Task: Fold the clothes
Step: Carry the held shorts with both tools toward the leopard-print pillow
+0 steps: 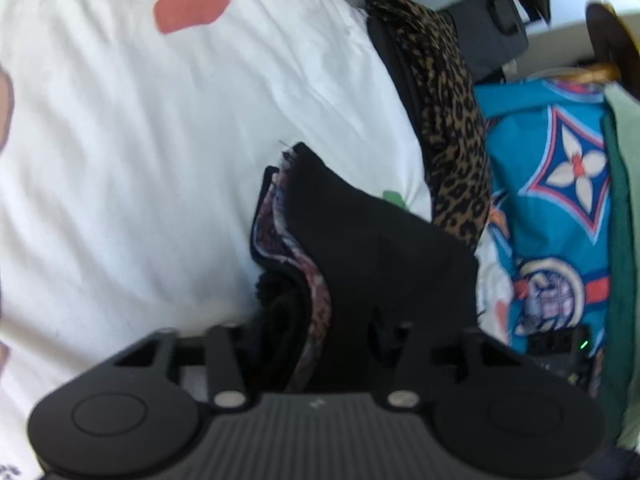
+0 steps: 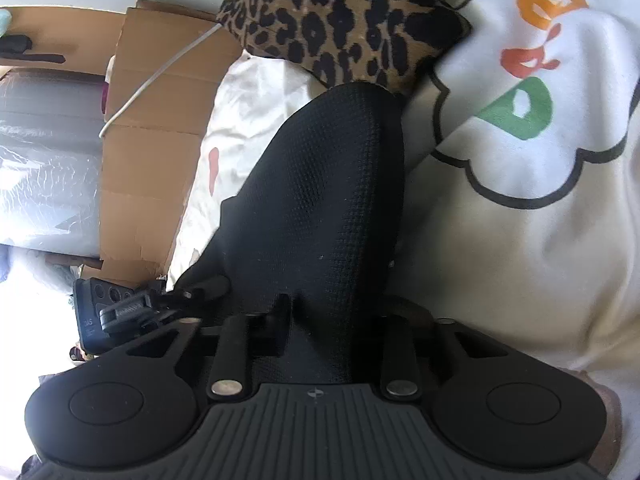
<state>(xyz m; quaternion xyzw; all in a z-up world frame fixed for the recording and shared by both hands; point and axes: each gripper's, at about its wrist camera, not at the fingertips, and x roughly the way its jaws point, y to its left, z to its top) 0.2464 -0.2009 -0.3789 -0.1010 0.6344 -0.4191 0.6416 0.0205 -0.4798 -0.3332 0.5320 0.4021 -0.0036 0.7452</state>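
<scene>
A black garment (image 1: 380,240) with a patterned lining edge (image 1: 316,300) is bunched up in my left gripper (image 1: 320,320), which is shut on it; the cloth hides the fingertips. It hangs over a white sheet (image 1: 160,140) with red patches. In the right wrist view the same black garment (image 2: 328,184), a fine waffle knit, rises out of my right gripper (image 2: 320,300). That gripper is shut on it too, and the fabric covers its fingers. A leopard-print garment (image 1: 452,120) (image 2: 340,20) lies just beyond the black one.
A blue patterned cloth (image 1: 552,200) and a green cloth (image 1: 624,240) lie to the right. A white sweatshirt with coloured letters (image 2: 520,160) fills the right side. At left are cardboard boxes (image 2: 160,120), a white cable (image 2: 160,68) and a black device (image 2: 104,316).
</scene>
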